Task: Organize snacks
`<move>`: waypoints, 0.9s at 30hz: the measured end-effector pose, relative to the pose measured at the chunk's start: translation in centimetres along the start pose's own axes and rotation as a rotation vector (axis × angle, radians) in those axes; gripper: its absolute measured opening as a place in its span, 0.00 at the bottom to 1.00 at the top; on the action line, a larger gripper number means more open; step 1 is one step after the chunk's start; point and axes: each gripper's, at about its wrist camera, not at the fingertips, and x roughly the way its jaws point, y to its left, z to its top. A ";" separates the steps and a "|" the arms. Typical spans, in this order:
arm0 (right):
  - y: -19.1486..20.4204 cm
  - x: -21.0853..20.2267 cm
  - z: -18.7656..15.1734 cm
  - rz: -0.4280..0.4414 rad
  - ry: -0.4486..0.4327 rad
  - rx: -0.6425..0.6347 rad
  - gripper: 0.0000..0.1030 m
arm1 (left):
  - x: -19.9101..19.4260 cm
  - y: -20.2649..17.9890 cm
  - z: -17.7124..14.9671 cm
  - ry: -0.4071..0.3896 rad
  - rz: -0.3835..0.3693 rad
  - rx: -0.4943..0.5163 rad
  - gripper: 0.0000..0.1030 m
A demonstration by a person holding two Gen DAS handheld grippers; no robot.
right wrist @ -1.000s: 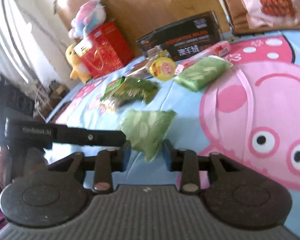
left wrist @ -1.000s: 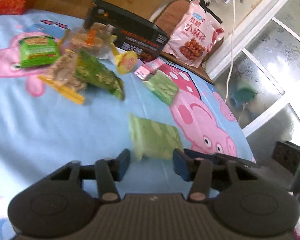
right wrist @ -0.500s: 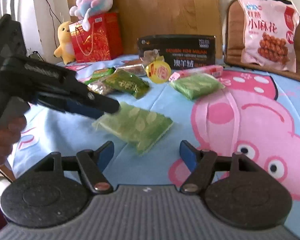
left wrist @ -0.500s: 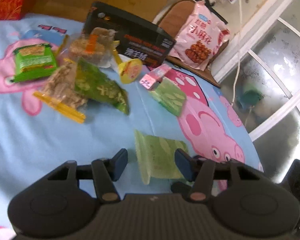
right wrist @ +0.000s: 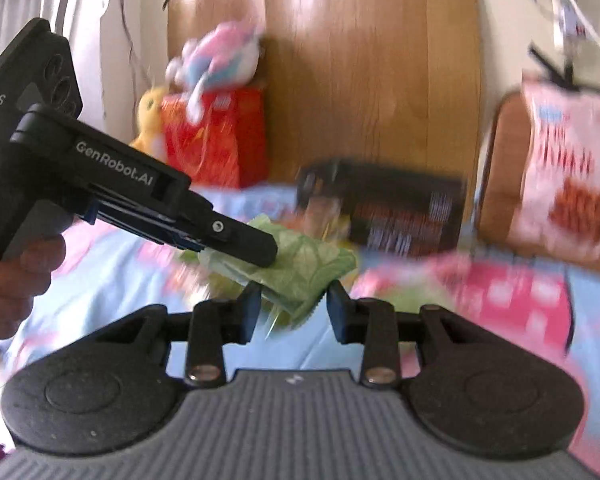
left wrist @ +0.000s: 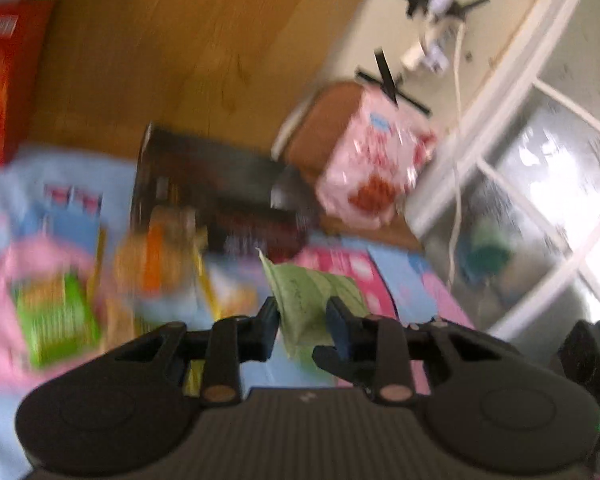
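A light green leaf-print snack packet hangs above the blue cartoon tablecloth. My left gripper is still closing, and its pads press the packet's near end. In the right wrist view that left gripper comes in from the left and pinches the packet. A person's hand holds its handle. My right gripper is closing too. The packet's lower corner shows between its fingers, with a slight gap at the right pad. Both views are blurred.
Other snacks lie blurred on the cloth, among them a bright green pack and an orange-banded bag. A black box stands behind them. A pink snack bag leans on a chair. A red gift bag with plush toys is at the back left.
The green packet has left the cloth, and the left gripper has narrowed onto it and lifted it. The right gripper's fingers widened, then drew in again. Both cameras rose and tilted up.
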 end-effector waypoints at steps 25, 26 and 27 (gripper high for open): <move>-17.2 8.5 -2.2 -0.110 0.152 0.651 0.30 | 7.7 0.5 -3.4 0.173 -0.067 -0.047 0.27; -16.8 8.4 -2.5 -0.080 0.159 0.658 0.29 | 7.8 0.6 -3.9 0.181 -0.048 -0.050 0.27; -16.5 8.4 -2.5 -0.055 0.161 0.656 0.29 | 7.8 1.0 -4.4 0.187 -0.030 -0.064 0.27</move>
